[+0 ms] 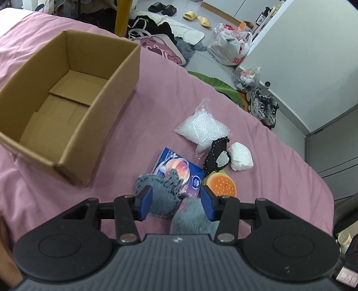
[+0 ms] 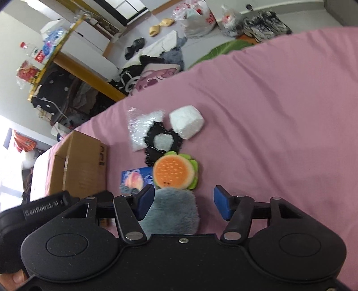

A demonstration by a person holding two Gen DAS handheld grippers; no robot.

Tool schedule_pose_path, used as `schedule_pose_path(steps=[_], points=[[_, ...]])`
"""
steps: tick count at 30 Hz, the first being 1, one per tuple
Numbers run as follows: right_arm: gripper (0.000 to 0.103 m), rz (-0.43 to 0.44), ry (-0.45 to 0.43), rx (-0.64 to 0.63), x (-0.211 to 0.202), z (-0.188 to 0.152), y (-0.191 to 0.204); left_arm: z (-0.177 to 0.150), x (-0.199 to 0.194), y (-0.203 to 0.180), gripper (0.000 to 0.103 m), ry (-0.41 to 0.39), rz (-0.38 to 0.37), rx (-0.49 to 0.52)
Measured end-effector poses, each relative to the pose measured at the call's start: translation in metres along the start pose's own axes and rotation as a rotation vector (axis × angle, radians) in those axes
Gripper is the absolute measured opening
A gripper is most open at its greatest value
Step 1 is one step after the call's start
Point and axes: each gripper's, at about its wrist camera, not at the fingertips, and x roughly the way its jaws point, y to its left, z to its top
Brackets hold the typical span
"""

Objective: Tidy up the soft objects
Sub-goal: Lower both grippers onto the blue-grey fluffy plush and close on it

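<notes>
A: Where does the left gripper [image 1: 176,202] sit?

B: Low over the pink bed [image 1: 257,138], its blue fingers [image 1: 145,201] spread apart and gripping nothing. Between them lie a grey knitted piece [image 1: 160,193] and a grey fluffy piece [image 1: 193,220]; whether either pad touches the fluff, I cannot tell.

A: And the right gripper [image 2: 184,204]?

B: Also released, fingers [image 2: 221,203] wide. The same grey fluffy piece [image 2: 171,212] lies in the gap, nearer the left pad, apart from the right pad.

A: What else is in the pile?

B: A blue packet with a planet print [image 1: 179,170] lies partly under the knitted piece. Just beside it is a burger-shaped plush [image 1: 221,184], orange with a green rim. A black stitched pouch [image 1: 216,154] touches the plush and overlaps a clear bag of white filling [image 1: 201,129]. A white wrapped bundle [image 1: 241,156] rests against the pouch on the far side.

A: And the box?

B: An open cardboard box [image 1: 67,107] stands upright on the bed to the left of the pile, apart from it, with only its bottom flaps showing inside. Beyond the bed edge, slippers [image 1: 197,19], plastic bags [image 1: 230,49] and sneakers [image 1: 264,107] lie on the floor
</notes>
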Motion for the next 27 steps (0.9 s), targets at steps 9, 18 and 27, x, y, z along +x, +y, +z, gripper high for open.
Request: schedule_pose_path(steps=[9, 18, 27], points=[[0.058, 0.045, 0.010, 0.059, 0.004, 0.003, -0.014, -0.002, 0.032, -0.016, 0.046, 0.078, 0.024, 0.017], [0.058, 0.052, 0.054, 0.080, 0.009, -0.001, -0.016, -0.026, 0.029, -0.008, 0.047, 0.137, -0.010, -0.014], [0.046, 0.077, 0.108, 0.114, 0.005, -0.028, -0.017, -0.043, 0.020, 0.007, 0.034, 0.163, -0.065, -0.091]])
